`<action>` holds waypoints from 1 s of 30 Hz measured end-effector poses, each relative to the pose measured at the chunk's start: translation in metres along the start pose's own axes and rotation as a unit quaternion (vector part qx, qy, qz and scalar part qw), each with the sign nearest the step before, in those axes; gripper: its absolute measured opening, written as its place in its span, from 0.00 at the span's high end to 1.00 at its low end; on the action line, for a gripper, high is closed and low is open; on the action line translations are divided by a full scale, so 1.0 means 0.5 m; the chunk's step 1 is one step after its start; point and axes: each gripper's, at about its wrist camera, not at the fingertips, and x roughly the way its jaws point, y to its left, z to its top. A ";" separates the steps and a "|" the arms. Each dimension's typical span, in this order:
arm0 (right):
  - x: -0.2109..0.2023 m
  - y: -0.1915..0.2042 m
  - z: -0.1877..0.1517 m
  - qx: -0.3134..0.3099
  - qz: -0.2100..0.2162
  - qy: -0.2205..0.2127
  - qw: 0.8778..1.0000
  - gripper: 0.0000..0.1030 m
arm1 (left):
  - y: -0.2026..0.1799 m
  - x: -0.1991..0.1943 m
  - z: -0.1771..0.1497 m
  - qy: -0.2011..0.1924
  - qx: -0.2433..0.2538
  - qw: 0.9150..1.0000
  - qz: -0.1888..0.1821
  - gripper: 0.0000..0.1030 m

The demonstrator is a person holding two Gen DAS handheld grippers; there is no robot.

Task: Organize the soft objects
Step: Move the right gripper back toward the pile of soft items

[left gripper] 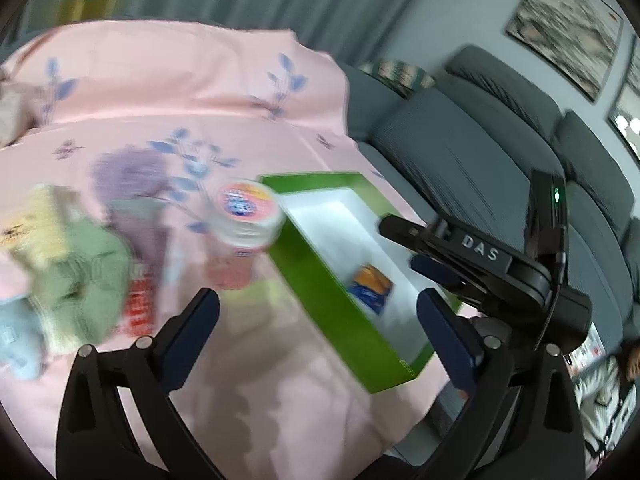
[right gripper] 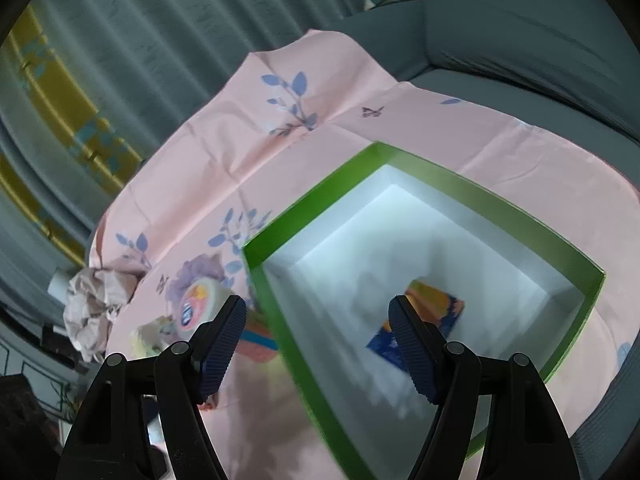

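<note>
A green box with a white inside lies on a pink floral cloth; it also shows in the right wrist view. An orange and blue packet lies inside it, also seen in the right wrist view. A pile of soft cloths, green, yellow and light blue, lies at the left. My left gripper is open and empty above the cloth. My right gripper is open and empty over the box's left wall; it shows in the left wrist view.
A round tub with a pink and blue lid stands beside the box, with red and white packets near it. A crumpled pink cloth lies at the cloth's far edge. A grey sofa is behind, with curtains.
</note>
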 end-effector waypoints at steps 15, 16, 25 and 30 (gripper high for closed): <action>0.027 0.188 -0.079 -0.115 0.011 0.031 0.993 0.05 | 0.225 -0.257 -0.053 -0.068 -0.128 0.972 0.184 0.01; 0.030 0.204 -0.087 -0.127 0.014 0.035 0.991 0.05 | 0.237 -0.262 -0.060 -0.068 -0.140 0.970 0.186 0.01; 0.052 0.299 -0.153 -0.187 0.038 0.066 0.979 0.05 | 0.343 -0.259 -0.105 -0.057 -0.200 0.955 0.211 0.02; 0.075 0.344 -0.186 -0.178 0.110 0.122 0.970 0.05 | 0.376 -0.237 -0.112 -0.036 -0.220 0.955 0.195 0.02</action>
